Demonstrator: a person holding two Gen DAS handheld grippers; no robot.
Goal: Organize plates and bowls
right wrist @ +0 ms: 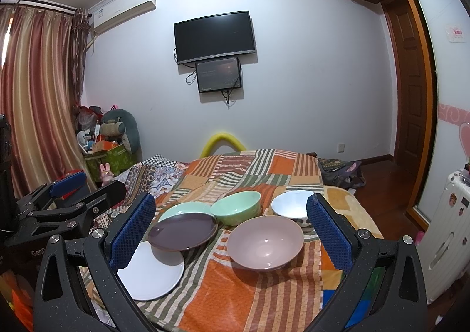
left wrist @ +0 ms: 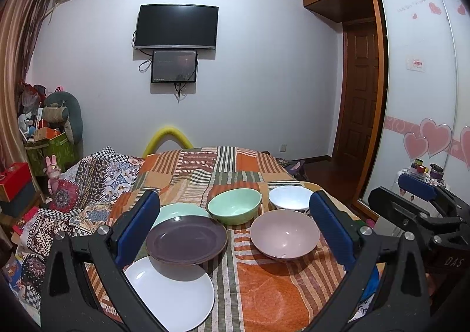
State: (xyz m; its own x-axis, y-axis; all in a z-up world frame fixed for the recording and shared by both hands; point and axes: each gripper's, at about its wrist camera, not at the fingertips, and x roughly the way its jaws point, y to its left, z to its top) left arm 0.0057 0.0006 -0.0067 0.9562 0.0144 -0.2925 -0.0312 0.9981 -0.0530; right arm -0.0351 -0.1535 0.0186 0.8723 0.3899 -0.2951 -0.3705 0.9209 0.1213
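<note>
Both grippers are held above the near end of the bed (left wrist: 264, 167), and nothing is grasped: the left gripper (left wrist: 235, 226) is seen with its jaws spread wide and released, and the right gripper (right wrist: 232, 229) likewise. Between the left jaws, the purple plate (left wrist: 186, 240) is found lying toward the left pad, overlapping the white plate (left wrist: 173, 299) nearer the camera and partly covering the pale green plate (left wrist: 176, 210) beyond it. Toward the right pad the pink bowl (left wrist: 285, 233) is seen, with the green bowl (left wrist: 234, 205) just past the jaws' middle and the white bowl (left wrist: 290, 197) beyond the right pad. In the right wrist view the same dishes are framed, the pink bowl (right wrist: 265, 242) being nearest the middle of the jaws. All six pieces are judged to be stiff, glossy and probably ceramic or melamine, so they are expected to be slippery under the pads and breakable if knocked together. The bed cover is soft, so a dish is likely to tilt or sink when pressed. A rim grip is advised: one pad inside and one outside the wall of a bowl, or one above and one below the raised edge of the purple plate, where it overhangs the white plate. The bowls are judged heavier than the plates, and a firm, level hold is called for.
</note>
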